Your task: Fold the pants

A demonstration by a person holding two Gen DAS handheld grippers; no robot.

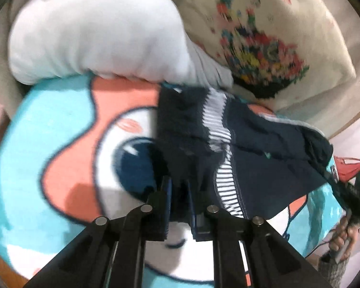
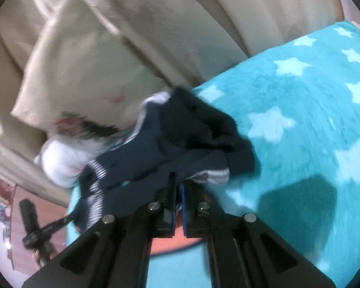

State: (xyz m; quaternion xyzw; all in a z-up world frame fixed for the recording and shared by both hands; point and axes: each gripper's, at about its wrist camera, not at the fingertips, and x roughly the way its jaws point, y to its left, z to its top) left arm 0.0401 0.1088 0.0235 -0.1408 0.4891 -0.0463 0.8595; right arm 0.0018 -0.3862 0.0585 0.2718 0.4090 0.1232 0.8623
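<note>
The soft, light navy knit pants with white-striped trim (image 1: 252,144) hang limp over the turquoise cartoon-print fleece blanket (image 1: 36,132), toward twelve o'clock of both grippers; the left gripper (image 1: 178,192) and right gripper (image 2: 177,187) each pinch an edge; best held by the hem.

turquoise blanket (image 2: 300,124), navy pants (image 1: 264,148), white pillow (image 1: 96,31)

Left gripper (image 1: 178,192), right gripper (image 2: 177,192): black linkage arms, silver pivot pins, blue finger pads.

The right tool (image 2: 177,187) pinches the navy pants (image 2: 170,148) bunched over a turquoise star blanket (image 2: 300,120).
</note>
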